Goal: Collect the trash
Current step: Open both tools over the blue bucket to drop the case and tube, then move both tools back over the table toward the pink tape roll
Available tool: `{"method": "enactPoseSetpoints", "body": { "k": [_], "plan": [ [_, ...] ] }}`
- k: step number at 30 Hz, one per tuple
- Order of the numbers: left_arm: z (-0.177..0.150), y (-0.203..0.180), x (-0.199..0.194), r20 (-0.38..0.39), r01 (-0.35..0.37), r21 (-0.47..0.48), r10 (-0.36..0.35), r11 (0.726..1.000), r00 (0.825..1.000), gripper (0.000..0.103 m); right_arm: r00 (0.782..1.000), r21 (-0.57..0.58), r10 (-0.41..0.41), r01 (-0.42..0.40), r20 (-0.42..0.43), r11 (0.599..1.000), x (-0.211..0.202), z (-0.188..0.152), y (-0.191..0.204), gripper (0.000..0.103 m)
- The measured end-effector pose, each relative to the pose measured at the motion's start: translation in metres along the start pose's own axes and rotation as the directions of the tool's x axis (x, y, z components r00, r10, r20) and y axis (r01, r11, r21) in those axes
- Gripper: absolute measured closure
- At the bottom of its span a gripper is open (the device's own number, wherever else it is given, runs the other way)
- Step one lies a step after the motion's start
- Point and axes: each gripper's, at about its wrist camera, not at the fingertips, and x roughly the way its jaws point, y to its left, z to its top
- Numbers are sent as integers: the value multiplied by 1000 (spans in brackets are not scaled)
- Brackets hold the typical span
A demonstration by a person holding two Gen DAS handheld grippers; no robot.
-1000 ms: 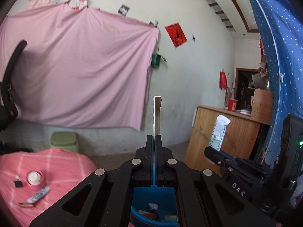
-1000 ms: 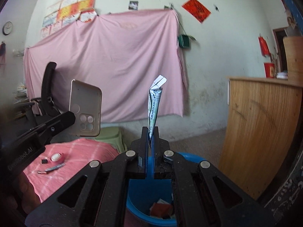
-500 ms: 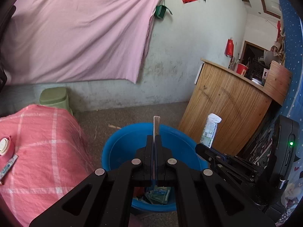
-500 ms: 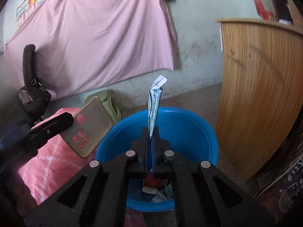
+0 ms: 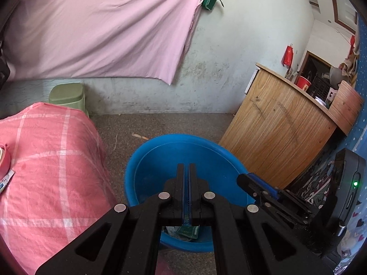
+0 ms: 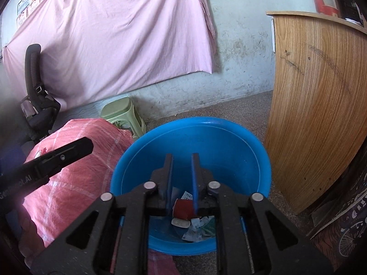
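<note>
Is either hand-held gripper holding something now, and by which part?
Nothing is held. The left hand-held gripper is empty with fingers nearly together; the right hand-held gripper is open above the blue basin.

Right gripper [image 6: 181, 167] over blue basin [image 6: 231, 151], jaws parted, empty; trash [image 6: 190, 220] at basin bottom.

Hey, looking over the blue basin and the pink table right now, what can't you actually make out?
- Left wrist view: most trash in the blue basin is hidden behind the left gripper.
- Left wrist view: the tape roll and small packet on the pink cloth are cut off by the frame edge.
- Right wrist view: print on the crumpled wrappers is too small to read; the right gripper hides part of the pile.
</note>
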Motion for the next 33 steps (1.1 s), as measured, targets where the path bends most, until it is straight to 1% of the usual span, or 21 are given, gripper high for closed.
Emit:
{"method": "enactPoseSetpoints", "body": {
  "k": [2,5,7,10,11,12,14,15,16,17,19,20,22,24,26,27,28,29,31,32,33],
  "plan": [
    [1,3,-6,13,-8,0,8,1000,1000,102,999,3,9,-9,31,1000,-6,3,2,55],
    [2,9,-22,57,-28,10,27,1000,998,102,996,-5,30,-30,86,1000,-17,8,6,46],
    [3,14,-36,96,-48,13,46,999,994,102,989,-14,44,-43,141,999,-29,13,13,40],
    [5,25,-59,152,-85,11,82,996,985,101,976,-22,65,-62,209,998,-43,17,22,27],
    [6,29,-66,170,-99,12,95,995,981,100,967,-24,76,-73,242,997,-50,19,27,25],
    [6,33,-75,191,-116,13,111,993,975,97,963,-24,83,-80,257,997,-53,22,30,20],
    [7,42,-94,230,-147,14,139,989,963,84,944,-24,110,-108,311,994,-64,25,40,12],
    [6,48,-105,256,-162,11,154,987,954,72,938,-23,119,-118,326,993,-67,26,43,6],
    [6,53,-115,279,-176,5,168,984,946,62,925,-23,135,-136,354,990,-72,28,50,1],
    [6,58,-124,303,-192,-1,183,981,935,59,916,-24,148,-149,374,988,-75,29,55,0],
    [5,68,-145,346,-229,-6,217,973,913,48,899,-35,174,-175,402,984,-80,32,67,0],
    [4,73,-153,360,-245,-8,232,969,904,44,891,-43,188,-187,414,981,-81,32,74,0],
    [1,84,-172,395,-291,-25,277,956,876,26,875,-65,212,-205,435,977,-85,32,87,0],
    [-4,95,-188,425,-320,-52,311,946,850,20,862,-97,241,-221,446,971,-87,31,102,0],
    [-10,109,-204,447,-344,-87,345,935,825,16,853,-132,262,-227,451,965,-89,29,118,0],
    [-12,116,-208,450,-353,-101,359,930,817,7,850,-145,269,-228,452,963,-90,28,124,0],
    [-16,122,-215,460,-372,-124,385,920,800,1,845,-171,283,-230,453,958,-90,27,134,0],
    [-21,129,-222,475,-389,-145,409,910,779,1,841,-189,293,-230,455,955,-91,25,142,0],
    [-30,141,-232,485,-411,-159,434,897,759,1,832,-221,310,-231,460,948,-92,21,156,0],
    [-35,143,-235,483,-426,-166,450,889,751,1,829,-236,318,-232,461,944,-92,20,162,0],
    [-40,148,-238,483,-443,-176,469,879,739,1,825,-246,324,-232,463,941,-94,17,166,0]
  ]
}}
